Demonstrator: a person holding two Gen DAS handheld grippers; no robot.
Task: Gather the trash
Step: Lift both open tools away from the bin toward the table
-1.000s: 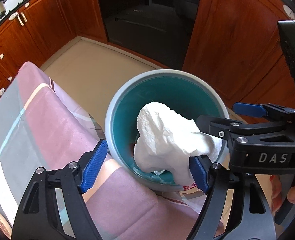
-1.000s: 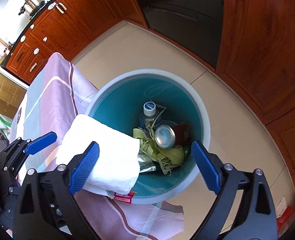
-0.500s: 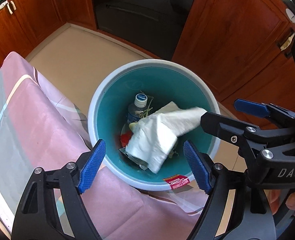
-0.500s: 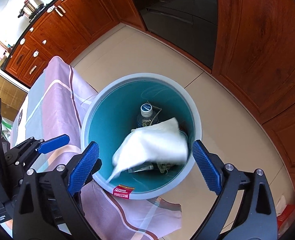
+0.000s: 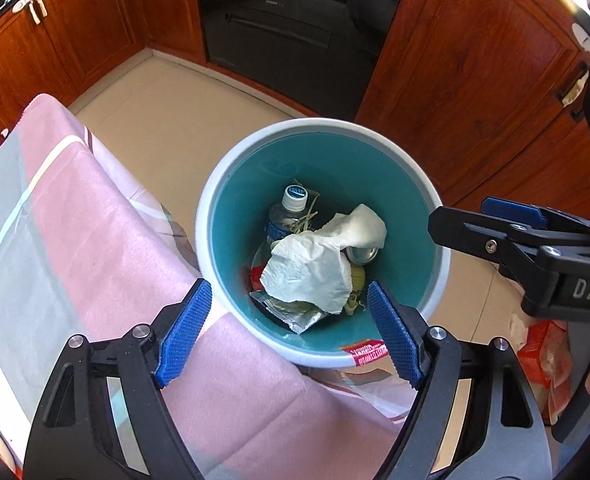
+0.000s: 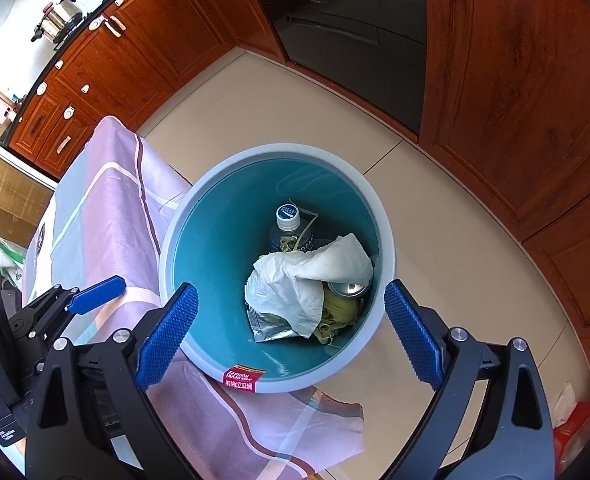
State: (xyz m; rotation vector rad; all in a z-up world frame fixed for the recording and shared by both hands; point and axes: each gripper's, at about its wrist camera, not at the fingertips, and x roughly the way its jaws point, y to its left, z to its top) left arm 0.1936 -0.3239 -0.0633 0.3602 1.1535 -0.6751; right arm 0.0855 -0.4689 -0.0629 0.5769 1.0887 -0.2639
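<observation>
One bin [image 5: 439, 216] holds one paper towel [image 5: 315, 268], one bottle [image 5: 289, 210] and one can [image 5: 362, 255]. Left tongs [image 5: 291, 330] and right tongs [image 6: 291, 338] both point steeply down over it, wide and empty.

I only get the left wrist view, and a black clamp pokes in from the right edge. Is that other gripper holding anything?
Observer: No. The right wrist view shows the right gripper open, with nothing between its blue pads. The paper towel lies inside the trash bin.
Operator: What's on the counter above those wooden cabinets? My view cuts it off.
Observer: A shiny steel pot with a lid sits on the stovetop, far left.
</observation>
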